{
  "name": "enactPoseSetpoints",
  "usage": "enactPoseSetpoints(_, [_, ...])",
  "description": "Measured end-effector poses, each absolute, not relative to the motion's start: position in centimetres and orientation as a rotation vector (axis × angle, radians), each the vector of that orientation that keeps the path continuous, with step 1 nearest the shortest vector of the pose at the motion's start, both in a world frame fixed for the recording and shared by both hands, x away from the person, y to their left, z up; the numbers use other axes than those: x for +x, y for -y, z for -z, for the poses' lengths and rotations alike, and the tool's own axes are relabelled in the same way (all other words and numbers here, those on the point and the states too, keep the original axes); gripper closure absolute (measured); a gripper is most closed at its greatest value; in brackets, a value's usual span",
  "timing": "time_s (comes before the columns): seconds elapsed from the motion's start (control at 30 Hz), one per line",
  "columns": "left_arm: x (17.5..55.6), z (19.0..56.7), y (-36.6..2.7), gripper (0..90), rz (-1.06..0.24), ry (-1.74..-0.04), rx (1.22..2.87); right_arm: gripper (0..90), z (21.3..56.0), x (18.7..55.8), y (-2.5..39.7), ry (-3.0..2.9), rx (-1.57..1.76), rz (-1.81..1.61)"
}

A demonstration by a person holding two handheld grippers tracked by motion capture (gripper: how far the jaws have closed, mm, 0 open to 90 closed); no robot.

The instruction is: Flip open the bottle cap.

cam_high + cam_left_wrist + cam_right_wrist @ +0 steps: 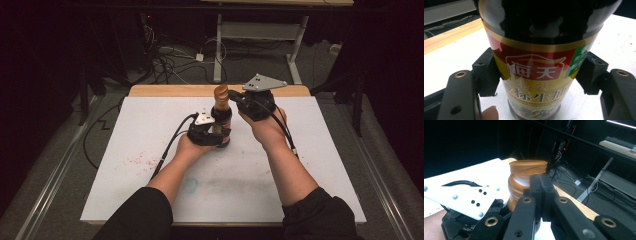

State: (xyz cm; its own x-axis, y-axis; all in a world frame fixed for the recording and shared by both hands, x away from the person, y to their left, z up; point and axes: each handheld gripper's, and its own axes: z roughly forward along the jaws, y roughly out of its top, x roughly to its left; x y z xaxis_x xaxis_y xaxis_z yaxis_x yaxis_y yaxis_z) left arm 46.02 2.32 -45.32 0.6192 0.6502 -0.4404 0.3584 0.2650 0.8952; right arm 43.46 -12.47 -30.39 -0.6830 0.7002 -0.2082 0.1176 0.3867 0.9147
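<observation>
A dark soy sauce bottle (223,126) with a red and gold label (536,75) stands upright on the white table top (310,170), near the middle toward the far side. My left gripper (216,134) is shut on the bottle's body, one pad (485,72) pressed to each side at label height. The bottle's orange-brown cap (221,93) (527,171) has its lid sitting slightly askew. My right gripper (236,98) (541,188) reaches the cap from the right with its jaws together, tips against the lid's edge. I cannot tell whether they pinch the lid.
The white top has red specks (137,160) at the left and a faint blue smudge (190,185) near the front. A wooden strip (170,90) runs along the far edge. Beyond it are floor cables (165,62) and a desk's metal legs (218,50).
</observation>
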Motion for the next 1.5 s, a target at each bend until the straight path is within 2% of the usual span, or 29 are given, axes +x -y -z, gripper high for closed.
enactPoseSetpoints(1.2, [45.9, 45.4, -2.2, 28.8, -0.25, -0.949, 1.34, 90.0, 29.3, 43.7, 11.6, -2.047, 0.685, -1.309])
enactPoseSetpoints(1.5, [45.9, 45.4, -2.3, 28.7, -0.248, -0.95, 1.339, 90.0, 28.3, 44.0, 9.2, -2.068, 0.634, -1.321])
